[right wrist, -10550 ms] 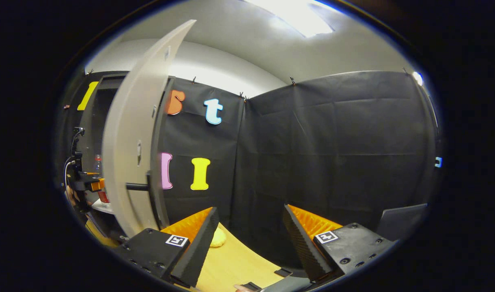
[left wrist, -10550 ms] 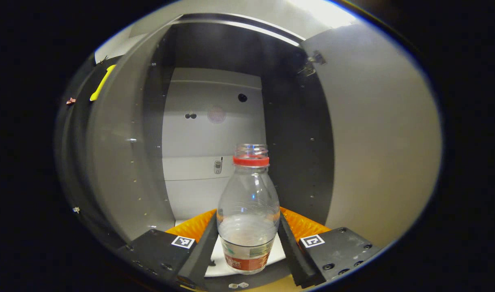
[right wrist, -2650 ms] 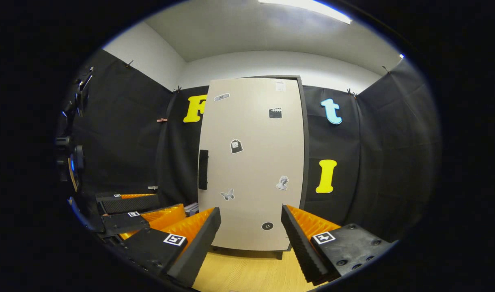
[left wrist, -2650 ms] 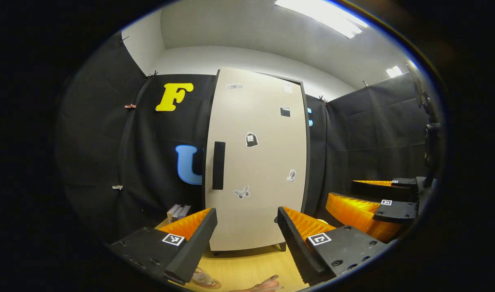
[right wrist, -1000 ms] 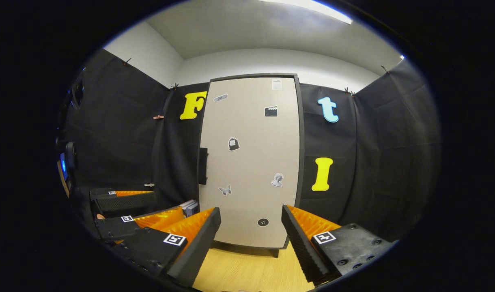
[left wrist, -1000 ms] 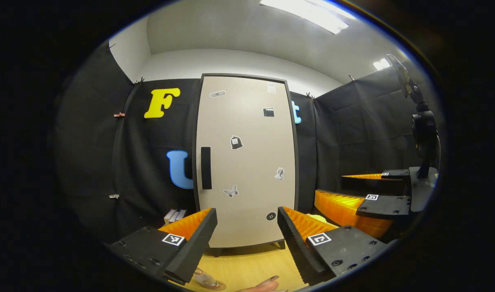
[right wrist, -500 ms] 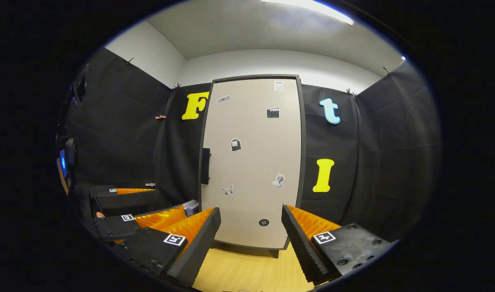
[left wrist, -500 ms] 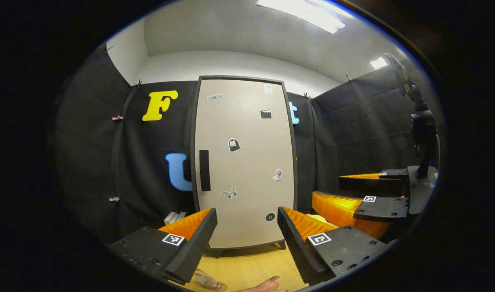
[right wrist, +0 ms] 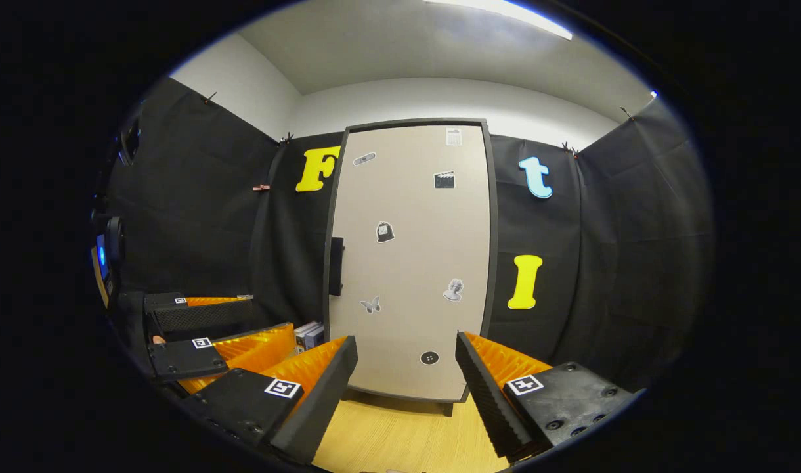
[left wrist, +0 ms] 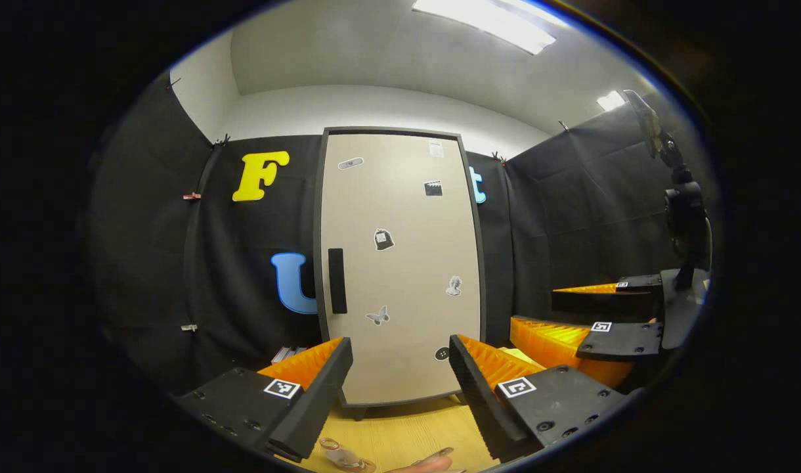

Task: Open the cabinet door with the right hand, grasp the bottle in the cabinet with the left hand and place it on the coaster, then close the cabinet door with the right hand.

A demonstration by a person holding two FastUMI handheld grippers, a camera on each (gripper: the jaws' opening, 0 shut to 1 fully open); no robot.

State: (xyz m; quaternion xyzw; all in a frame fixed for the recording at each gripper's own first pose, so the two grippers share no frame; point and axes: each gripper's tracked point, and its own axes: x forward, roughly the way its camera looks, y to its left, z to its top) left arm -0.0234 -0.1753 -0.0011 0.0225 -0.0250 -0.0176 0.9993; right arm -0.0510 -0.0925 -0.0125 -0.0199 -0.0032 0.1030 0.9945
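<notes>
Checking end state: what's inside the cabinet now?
Cannot tell: the cabinet door sits shut within its frame, so the interior is covered. Outside, a bottle stands on the table below the left claw, at the bottom edge of the left gripper view.

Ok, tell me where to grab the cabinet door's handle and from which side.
Grip the handle at mid-length, coming straight at the front of the closed door. It is a narrow vertical bar near the door's left edge, so the claw's fingers should close across its width, from left and right.
</notes>
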